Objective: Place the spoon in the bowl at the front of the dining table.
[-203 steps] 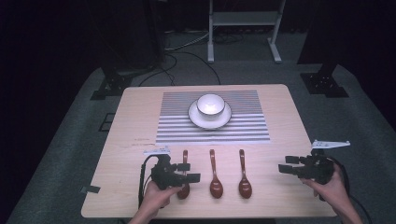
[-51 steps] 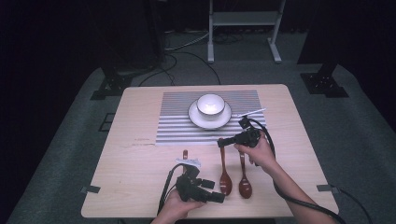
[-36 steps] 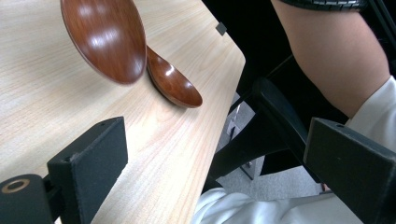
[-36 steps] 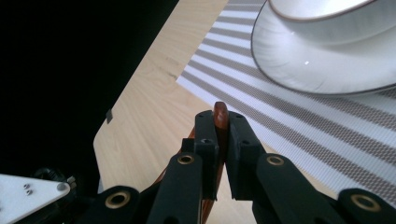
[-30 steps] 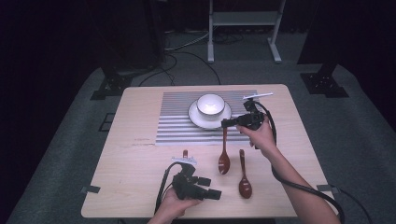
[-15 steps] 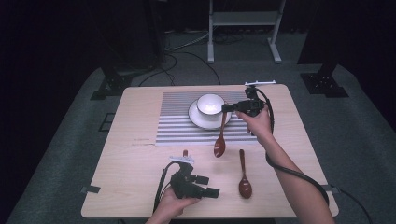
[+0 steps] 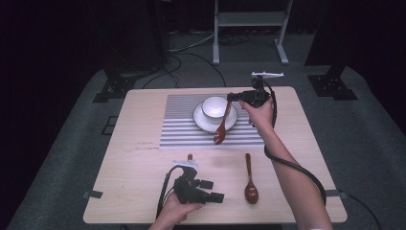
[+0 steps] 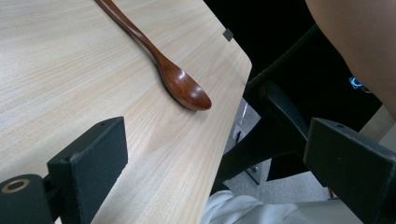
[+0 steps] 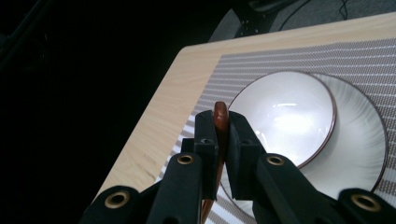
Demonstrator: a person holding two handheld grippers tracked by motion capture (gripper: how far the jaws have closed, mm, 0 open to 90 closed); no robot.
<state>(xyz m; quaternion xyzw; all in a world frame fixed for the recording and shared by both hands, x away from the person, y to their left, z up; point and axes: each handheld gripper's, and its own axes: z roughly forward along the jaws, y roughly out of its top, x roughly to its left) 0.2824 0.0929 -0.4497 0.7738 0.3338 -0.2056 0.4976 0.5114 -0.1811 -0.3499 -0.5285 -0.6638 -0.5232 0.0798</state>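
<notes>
The right tongs (image 7: 233, 97) have risen from the counter (image 7: 143, 158) toward the bowl (image 7: 214, 106), clenched on a spoon (image 7: 221, 127) that hangs over the plate (image 7: 203, 122). The left tongs (image 7: 218, 197) rest released near another spoon (image 7: 250, 179) lying on the counter.

Table (image 7: 143, 191) brightly lit; surroundings dark; bowl (image 9: 285, 116) glares.

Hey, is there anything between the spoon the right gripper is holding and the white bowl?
Nothing visible. The right gripper is clamped on the handle of the spoon, which hangs over the bowl and its plate. The bowl's inside looks empty.
</notes>
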